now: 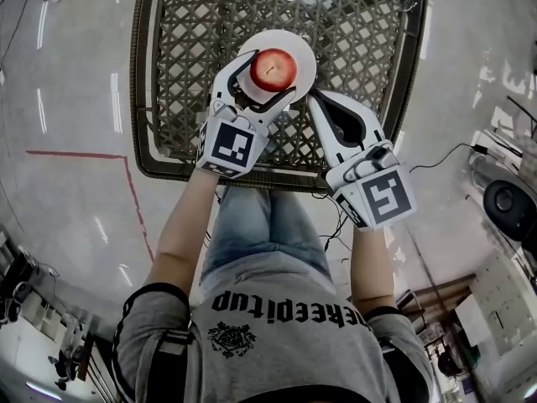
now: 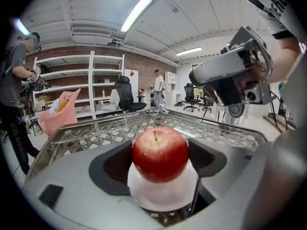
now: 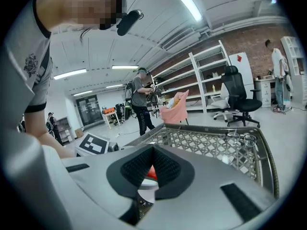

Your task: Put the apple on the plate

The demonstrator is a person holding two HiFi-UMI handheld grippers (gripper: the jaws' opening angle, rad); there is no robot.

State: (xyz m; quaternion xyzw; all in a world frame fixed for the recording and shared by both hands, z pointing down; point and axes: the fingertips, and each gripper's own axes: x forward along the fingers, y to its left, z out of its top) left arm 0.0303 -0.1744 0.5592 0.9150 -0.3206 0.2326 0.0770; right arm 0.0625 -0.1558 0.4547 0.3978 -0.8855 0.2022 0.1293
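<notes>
- Head view puts your left gripper [image 1: 268,76] over the middle of the brown woven lattice table [image 1: 189,49]. Its two fingers pinch the glossy red apple [image 1: 273,70] from either side, probably so the fruit cannot roll while it settles.
- Left gripper view shows the apple upright, stem on top, with a black pad against each flank. Its underside appears to rest on the round white plate [image 1: 304,55].
- That plate lies flat on the lattice and holds only the apple, which sits near its centre and not at the rim. By my reading the placing is nearly done, and what remains is for you to let the fingers part.
- Your right gripper [image 1: 312,99] has its fingers pressed together with nothing between them. The tip is just beside the plate's near rim, and I cannot tell whether it touches.
- It looks parked there, clear of the fruit yet close enough to steady the plate. A slip of red and white shows past its pads in the right gripper view.
</notes>
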